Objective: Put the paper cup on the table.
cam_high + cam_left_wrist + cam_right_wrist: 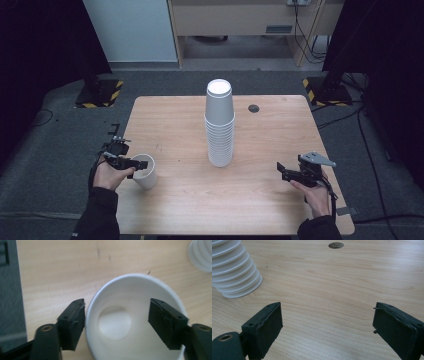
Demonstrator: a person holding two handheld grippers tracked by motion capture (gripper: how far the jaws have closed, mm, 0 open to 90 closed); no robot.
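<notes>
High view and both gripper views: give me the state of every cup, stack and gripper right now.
single paper cup: upright, mouth up, empty, near the table's left edge.
stack of cups: upside down, nested, standing at the table's middle.
left gripper: open, one jaw outside the cup's rim, one inside.
right gripper: open, holds nothing, over bare table.

In the left gripper view, the single paper cup [135,322] is cut off by the bottom edge, and one jaw covers part of its rim. The stack of paper cups [233,270] runs out of the right gripper view at top and left, hiding its upper cups.
</notes>
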